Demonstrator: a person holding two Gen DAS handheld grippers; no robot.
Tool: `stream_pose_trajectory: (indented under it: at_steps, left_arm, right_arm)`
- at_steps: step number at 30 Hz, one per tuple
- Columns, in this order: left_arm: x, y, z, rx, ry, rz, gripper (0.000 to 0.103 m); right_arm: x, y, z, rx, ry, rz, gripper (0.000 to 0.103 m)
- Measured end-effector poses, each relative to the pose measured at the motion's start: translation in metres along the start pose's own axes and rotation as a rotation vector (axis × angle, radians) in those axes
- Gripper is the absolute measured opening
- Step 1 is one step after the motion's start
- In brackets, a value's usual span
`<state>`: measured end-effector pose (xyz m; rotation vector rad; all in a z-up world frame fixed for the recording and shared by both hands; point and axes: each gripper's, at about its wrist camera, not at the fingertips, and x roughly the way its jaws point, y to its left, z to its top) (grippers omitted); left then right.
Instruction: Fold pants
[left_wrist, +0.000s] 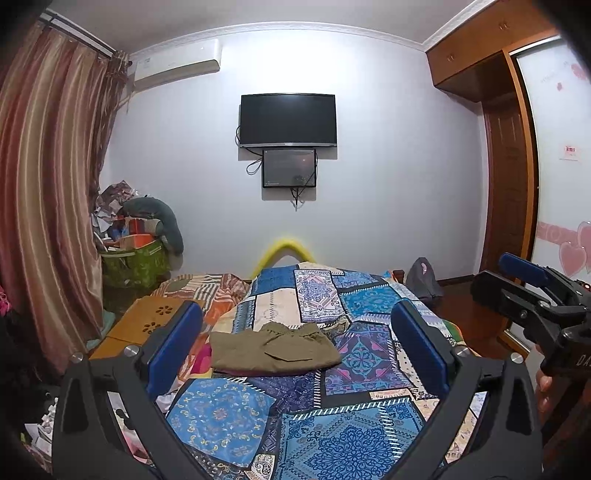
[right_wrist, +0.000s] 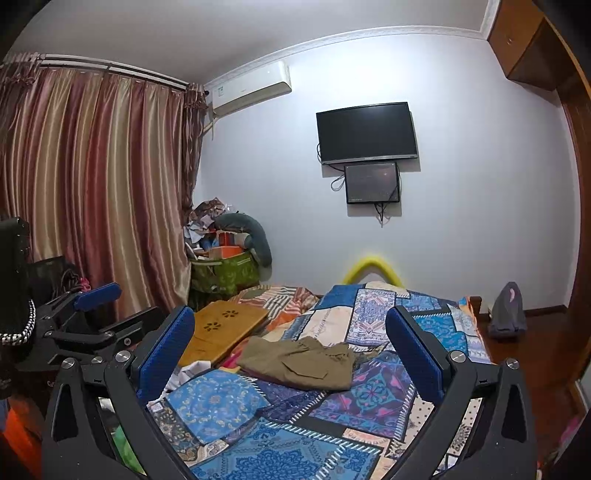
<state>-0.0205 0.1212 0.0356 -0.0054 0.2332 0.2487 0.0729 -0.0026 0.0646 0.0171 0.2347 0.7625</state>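
Note:
Olive-green pants (left_wrist: 273, 349) lie folded into a compact rectangle on the patchwork bedspread (left_wrist: 343, 417), a back pocket facing up. My left gripper (left_wrist: 297, 310) hovers on the near side of them, open wide, holding nothing. In the right wrist view the same pants (right_wrist: 299, 363) rest a little ahead of my right gripper (right_wrist: 290, 314), which is also open and empty. Neither gripper touches the cloth. The right gripper (left_wrist: 528, 288) shows at the right edge of the left wrist view, and the left gripper (right_wrist: 96, 295) at the left edge of the right wrist view.
A wooden lap desk (right_wrist: 225, 328) lies on the bed left of the pants, over a striped blanket (right_wrist: 280, 299). A green box (left_wrist: 136, 262) piled with clutter stands by the curtain (left_wrist: 48, 184). A grey bag (left_wrist: 424, 280) sits on the floor right of the bed, near the wardrobe (left_wrist: 513, 184).

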Motion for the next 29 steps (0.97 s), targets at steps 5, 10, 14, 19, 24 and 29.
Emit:
stream_pose_trajectory:
  at_steps: [5, 10, 14, 19, 24, 29]
  left_arm:
    - [-0.0001, 0.0027, -0.0010, -0.013, 0.002, -0.010, 0.103]
    - [-0.0010, 0.0061, 0.0001, -0.032, -0.001, -0.005, 0.103]
    - [-0.0001, 0.0076, -0.0007, -0.050, 0.003, -0.004, 0.103]
    - [0.0018, 0.0097, -0.0007, -0.062, 0.017, -0.013, 0.103]
    - [0.0027, 0.0071, -0.0028, -0.054, 0.021, -0.013, 0.103]
    - [0.0042, 0.0069, -0.0042, -0.053, 0.029, -0.021, 0.103]
  right_arm:
    - [-0.0001, 0.0001, -0.0006, 0.000, 0.000, -0.001, 0.103]
    - [-0.0001, 0.0003, -0.0002, 0.003, 0.002, 0.000, 0.103]
    - [-0.0007, 0.0018, -0.0005, 0.003, 0.004, -0.001, 0.103]
    - [0.0008, 0.0033, -0.0002, 0.004, 0.007, -0.001, 0.103]
    - [0.0010, 0.0037, -0.0008, 0.004, 0.011, 0.000, 0.103]
    - [0.0030, 0.0023, -0.0026, 0.009, 0.018, 0.001, 0.103]
